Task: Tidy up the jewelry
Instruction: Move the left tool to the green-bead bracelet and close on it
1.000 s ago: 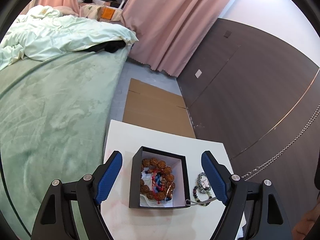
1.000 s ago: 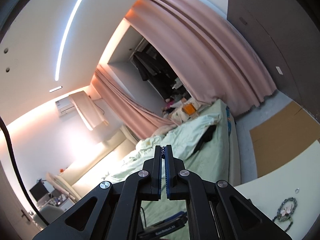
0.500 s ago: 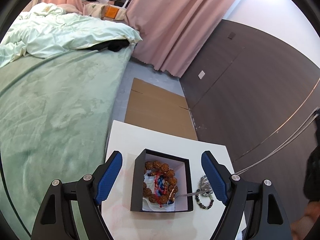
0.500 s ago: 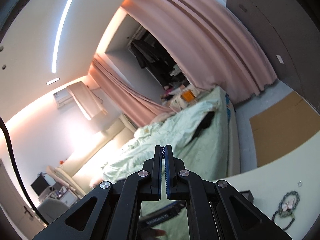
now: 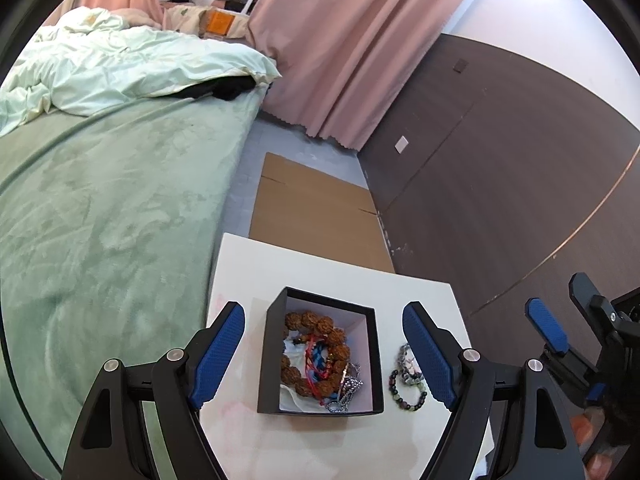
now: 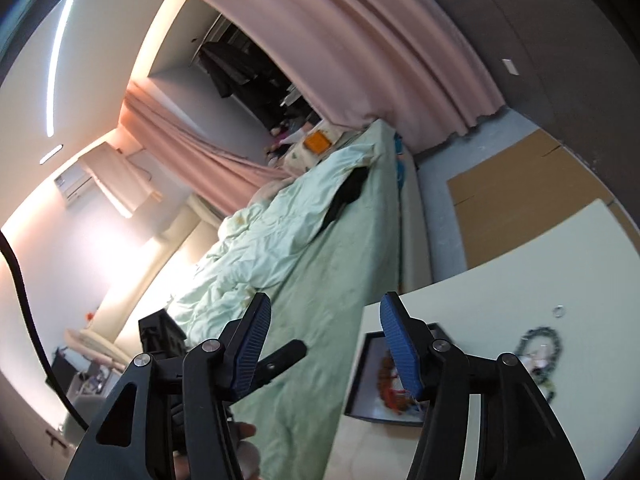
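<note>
Your left gripper jaws spread wide around the black box of jewelry on the desk, beaded bracelet beside the right jaw, your right gripper jaws open and empty, only its view catching a small ring.

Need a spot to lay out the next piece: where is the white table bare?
Bare: the far strip of the white table beyond the black box, and the near edge below it. Crowded: right of the box, where the beaded bracelet lies by the left tool.

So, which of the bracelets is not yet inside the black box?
The dark beaded bracelet lies on the table right of the black box; the brown bead bracelet is inside.
</note>
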Tool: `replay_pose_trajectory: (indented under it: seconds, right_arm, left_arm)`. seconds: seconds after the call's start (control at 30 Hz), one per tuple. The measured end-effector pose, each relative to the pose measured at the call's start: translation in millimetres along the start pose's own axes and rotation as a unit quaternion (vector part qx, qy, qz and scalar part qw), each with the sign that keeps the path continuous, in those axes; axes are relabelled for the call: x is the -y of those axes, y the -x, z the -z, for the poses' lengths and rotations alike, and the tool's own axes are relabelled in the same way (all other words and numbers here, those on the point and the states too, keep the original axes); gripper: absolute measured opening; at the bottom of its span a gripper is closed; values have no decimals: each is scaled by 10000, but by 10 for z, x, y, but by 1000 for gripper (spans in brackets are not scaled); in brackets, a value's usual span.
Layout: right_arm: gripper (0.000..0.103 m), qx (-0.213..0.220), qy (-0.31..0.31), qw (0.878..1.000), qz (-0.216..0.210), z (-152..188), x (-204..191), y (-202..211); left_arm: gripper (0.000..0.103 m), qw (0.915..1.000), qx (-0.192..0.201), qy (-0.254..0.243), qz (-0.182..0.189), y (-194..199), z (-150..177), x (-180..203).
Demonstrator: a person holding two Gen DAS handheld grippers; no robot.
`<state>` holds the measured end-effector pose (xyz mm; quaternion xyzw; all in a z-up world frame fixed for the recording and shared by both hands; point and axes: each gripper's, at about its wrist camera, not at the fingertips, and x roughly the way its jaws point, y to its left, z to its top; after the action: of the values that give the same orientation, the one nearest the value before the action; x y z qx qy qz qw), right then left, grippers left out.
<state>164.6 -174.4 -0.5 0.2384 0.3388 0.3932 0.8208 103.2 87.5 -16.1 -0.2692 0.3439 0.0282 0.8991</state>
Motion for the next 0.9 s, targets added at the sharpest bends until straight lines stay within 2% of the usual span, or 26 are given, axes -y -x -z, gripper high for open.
replay_pose_trajectory:
  seconds: [0.4,0.63,0.9]
  right_arm:
    - [58,-12,-584,9923,1095,-38,535,450]
    - [58,-396,-979,9794,1721,-2,863,470]
    - [58,-720,-1722,9627,1960,80,1289,492]
  left_arm:
    - [82,9974,-168,-696,64,-79,230,442]
    - [82,9941,-277,-1039,144,-197,339,727]
    - [62,9884,-573,-1382,255,-468,425,1062]
